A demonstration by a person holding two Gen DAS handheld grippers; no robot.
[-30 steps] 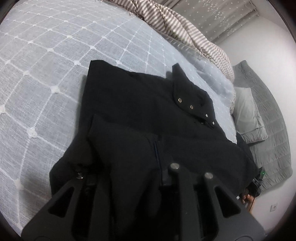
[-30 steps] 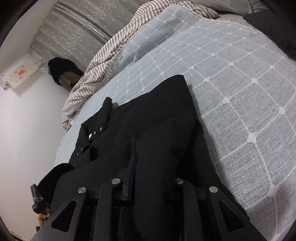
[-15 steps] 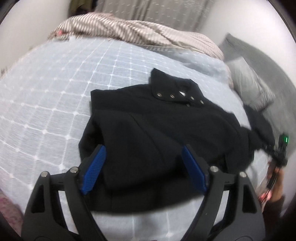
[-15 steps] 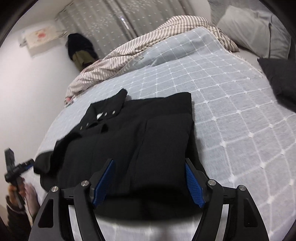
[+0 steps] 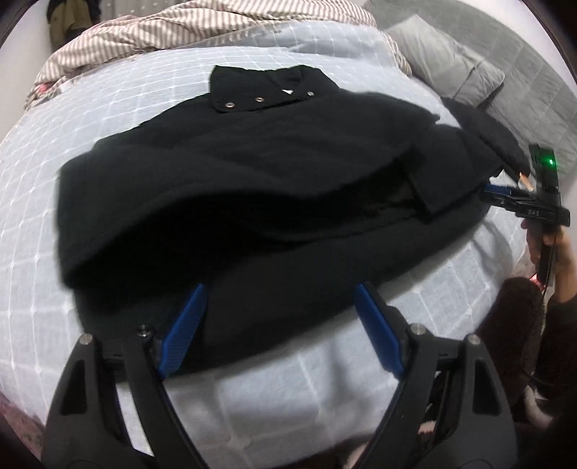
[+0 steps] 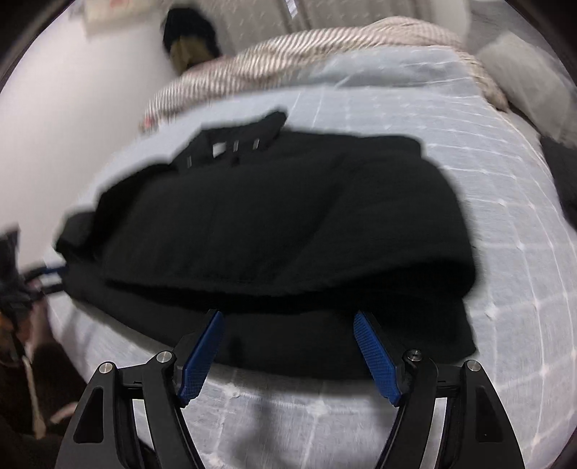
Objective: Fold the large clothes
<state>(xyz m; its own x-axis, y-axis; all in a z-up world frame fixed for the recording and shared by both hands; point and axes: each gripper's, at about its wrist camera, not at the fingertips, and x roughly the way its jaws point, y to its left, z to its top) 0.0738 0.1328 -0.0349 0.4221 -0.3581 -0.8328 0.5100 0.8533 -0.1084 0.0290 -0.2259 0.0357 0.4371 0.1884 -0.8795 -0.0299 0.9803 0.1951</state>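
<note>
While both claws hang empty with their blue pads spread wide, I have the black heavy-cloth jacket with a snap-studded collar [image 5: 274, 187] lying just ahead of the left gripper [image 5: 277, 328] on the pale blue grid-stitched bedspread [image 5: 90, 108], its near hem reaching to the pad tips. The right gripper [image 6: 288, 346] sits the same way at its own stretch of hem, jaws wide, nothing between them.

I judge one fold is already laid: a doubled layer rests across the lower body, short of the bottom hem. To do the next fold well, I'd bring each claw down onto the near edge, bite through both layers, not only the top flap, then lift evenly so the thick cloth does not slump sideways.

From either claw the collar points away, toward the striped beige duvet [image 5: 187, 25] beyond. The folded bundle's long axis now runs crosswise, left to right in front of the fingers.
</note>
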